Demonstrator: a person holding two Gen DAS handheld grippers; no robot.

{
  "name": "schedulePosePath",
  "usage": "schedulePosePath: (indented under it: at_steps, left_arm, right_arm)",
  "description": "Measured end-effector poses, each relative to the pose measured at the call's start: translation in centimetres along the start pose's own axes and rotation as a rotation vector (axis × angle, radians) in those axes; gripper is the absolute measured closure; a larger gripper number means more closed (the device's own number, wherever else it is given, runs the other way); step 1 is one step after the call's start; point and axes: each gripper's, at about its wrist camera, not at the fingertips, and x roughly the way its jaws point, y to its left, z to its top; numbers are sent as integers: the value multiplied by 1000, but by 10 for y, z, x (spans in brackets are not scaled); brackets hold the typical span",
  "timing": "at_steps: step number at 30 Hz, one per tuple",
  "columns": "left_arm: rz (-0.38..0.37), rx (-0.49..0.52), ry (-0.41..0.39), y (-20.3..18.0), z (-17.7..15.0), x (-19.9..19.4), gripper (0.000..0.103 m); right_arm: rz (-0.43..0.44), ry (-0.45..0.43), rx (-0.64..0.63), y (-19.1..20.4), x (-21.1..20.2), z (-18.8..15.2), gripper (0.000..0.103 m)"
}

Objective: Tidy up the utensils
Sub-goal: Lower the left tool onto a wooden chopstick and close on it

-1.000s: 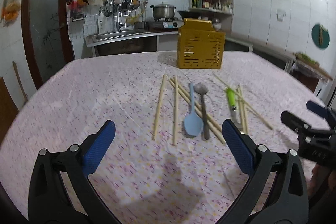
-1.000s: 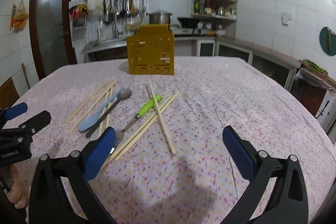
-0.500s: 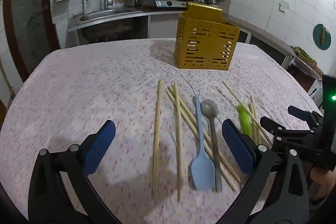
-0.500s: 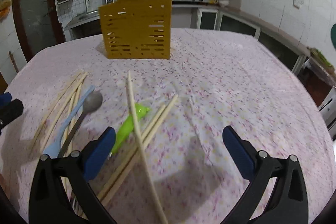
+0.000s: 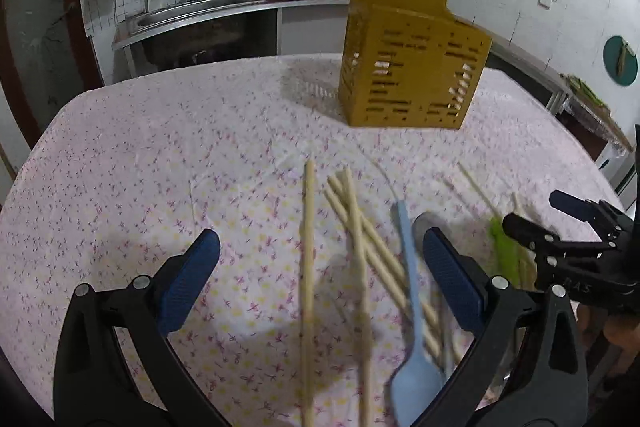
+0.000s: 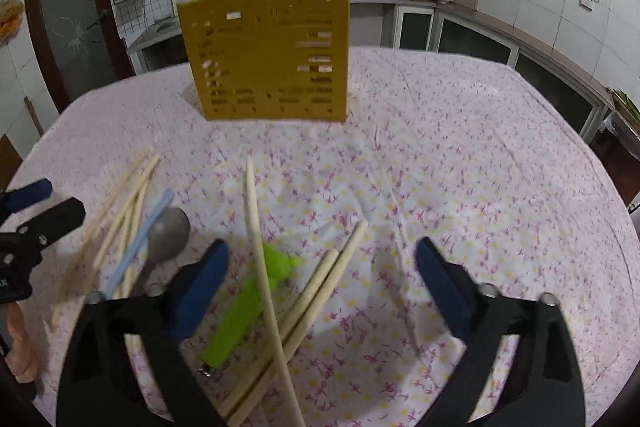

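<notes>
Right wrist view: my right gripper (image 6: 320, 283) hangs over the chopsticks (image 6: 312, 299) at lower centre, jaws apart and just been narrowing, nothing pinched. They look light, stiff, slippery; I'd grab mid-shaft. Their long axes run up-frame toward the yellow holder (image 6: 268, 47). My left gripper (image 5: 320, 279) gapes too, empty.
</notes>
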Motion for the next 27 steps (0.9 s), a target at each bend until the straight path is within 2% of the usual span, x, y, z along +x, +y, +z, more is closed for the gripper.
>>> schedulePosePath:
  at_steps: [3,6,9,12,14,18,25,27]
  left_arm:
    - [24,12,-1,2,-2,4,5]
    - [28,5,17,4,0,7,6]
    - [35,21,32,5,3,12,18]
    - [16,9,54,8,4,15,24]
    - [17,4,66,11,6,17,34]
    - [15,2,106,11,10,25,46]
    - [-31,2,226,5,13,52,60]
    - [-27,-2,232,7,12,55,63]
  right_arm:
    - [12,25,-11,3,6,-3,26]
    - [-1,17,-36,7,7,1,38]
    - [-13,10,-66,12,8,8,42]
    - [7,21,-76,13,13,13,52]
    - [36,38,-65,13,17,17,57]
    - [59,38,-34,9,20,19,70]
    - [108,77,3,6,31,33,75]
    - [107,98,10,6,36,34,75]
